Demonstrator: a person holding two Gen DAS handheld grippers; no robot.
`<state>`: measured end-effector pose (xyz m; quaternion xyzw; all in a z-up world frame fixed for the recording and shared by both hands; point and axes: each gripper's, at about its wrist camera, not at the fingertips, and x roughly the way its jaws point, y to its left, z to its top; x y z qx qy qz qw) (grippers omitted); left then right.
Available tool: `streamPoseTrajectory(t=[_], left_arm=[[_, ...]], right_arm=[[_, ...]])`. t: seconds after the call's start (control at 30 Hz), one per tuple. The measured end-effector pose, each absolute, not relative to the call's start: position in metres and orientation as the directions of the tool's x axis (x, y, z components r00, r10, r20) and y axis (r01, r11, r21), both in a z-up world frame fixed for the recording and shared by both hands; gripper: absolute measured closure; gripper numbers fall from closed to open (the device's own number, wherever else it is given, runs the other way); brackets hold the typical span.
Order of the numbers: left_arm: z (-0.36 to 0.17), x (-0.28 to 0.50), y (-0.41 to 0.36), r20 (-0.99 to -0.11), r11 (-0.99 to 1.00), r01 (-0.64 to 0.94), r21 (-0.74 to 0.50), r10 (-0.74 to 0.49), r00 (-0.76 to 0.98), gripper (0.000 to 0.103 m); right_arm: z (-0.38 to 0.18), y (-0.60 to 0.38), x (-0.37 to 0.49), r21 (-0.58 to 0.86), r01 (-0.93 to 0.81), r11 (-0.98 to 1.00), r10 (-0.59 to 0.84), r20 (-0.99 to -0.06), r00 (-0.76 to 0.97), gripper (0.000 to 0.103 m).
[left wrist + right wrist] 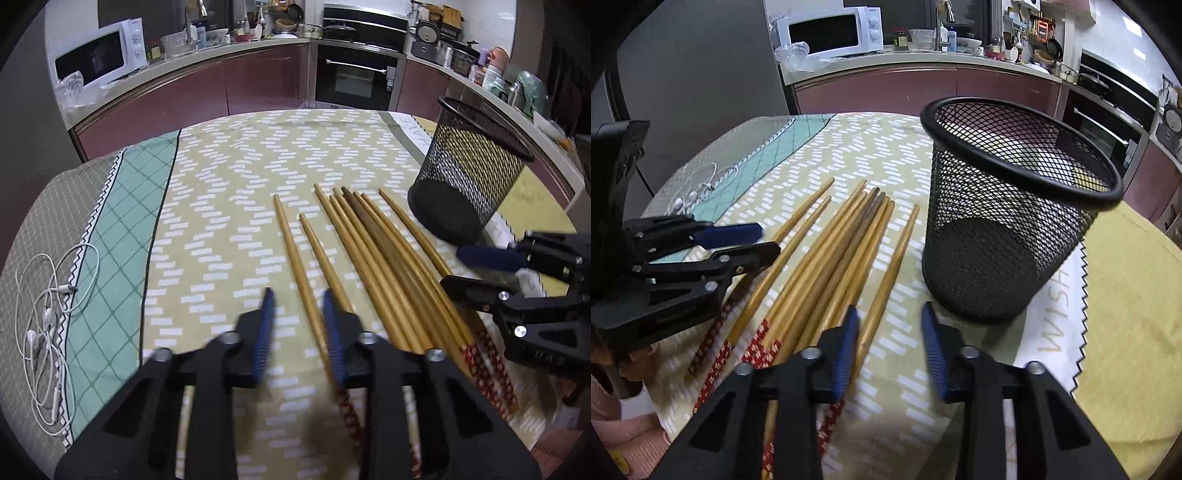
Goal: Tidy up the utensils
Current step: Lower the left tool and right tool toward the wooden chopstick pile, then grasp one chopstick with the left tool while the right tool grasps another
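We hold both grippers above wooden chopsticks [369, 251] lying side by side on the cloth-covered tabletop [229, 177], beside an upright black mesh cup [1004, 236]. Left gripper [301, 306] and right gripper [890, 321] have fingers spread apart, gripping nothing.

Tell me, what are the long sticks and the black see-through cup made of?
The chopsticks look like wood or bamboo: tan-brown, matte, with red patterned ends. The cup looks like black metal wire mesh with a smooth solid rim; you can see the tablecloth through its tiny holes.
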<state>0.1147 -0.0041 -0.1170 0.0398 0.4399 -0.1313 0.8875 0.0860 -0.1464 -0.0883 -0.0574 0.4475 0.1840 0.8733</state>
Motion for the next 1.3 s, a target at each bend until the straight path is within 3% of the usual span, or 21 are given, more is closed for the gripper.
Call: streamPoseTrajectory(t=[0.03,0.07,0.13,0.47,0.83,1.3], left_arm=[[-0.117,0.115,-0.004,-0.791,0.963,0.264,-0.056,-0.204,0.576,0.092],[-0.117,0.116,-0.006,-0.790,0.965,0.257,-0.060,-0.203,0.578,0.093],[-0.118,0.115,-0.007,-0.786,0.967,0.247,-0.064,-0.201,0.584,0.094],[-0.091,0.098,0.001,-0.731,0.954,0.266,-0.138,-0.279,0.622,0.096],[-0.009,0.069,0.001,-0.565,0.876,0.409,-0.255,-0.479,0.672,0.096],[0.075,0.090,-0.029,-0.332,0.805,0.497,-0.324,-0.589,0.737,0.096]], right_arm=[[-0.088,-0.148,0.087,0.079,-0.368,0.926,0.279,-0.801,0.530,0.082],[-0.088,-0.151,0.088,0.105,-0.363,0.926,0.296,-0.799,0.524,0.094],[-0.089,-0.158,0.089,0.164,-0.354,0.921,0.337,-0.792,0.509,0.097],[-0.064,-0.184,0.067,0.267,-0.388,0.882,0.455,-0.696,0.555,0.097],[-0.004,-0.223,0.039,0.332,-0.472,0.817,0.576,-0.502,0.645,0.097],[0.068,-0.248,0.048,0.216,-0.486,0.847,0.531,-0.396,0.750,0.097]])
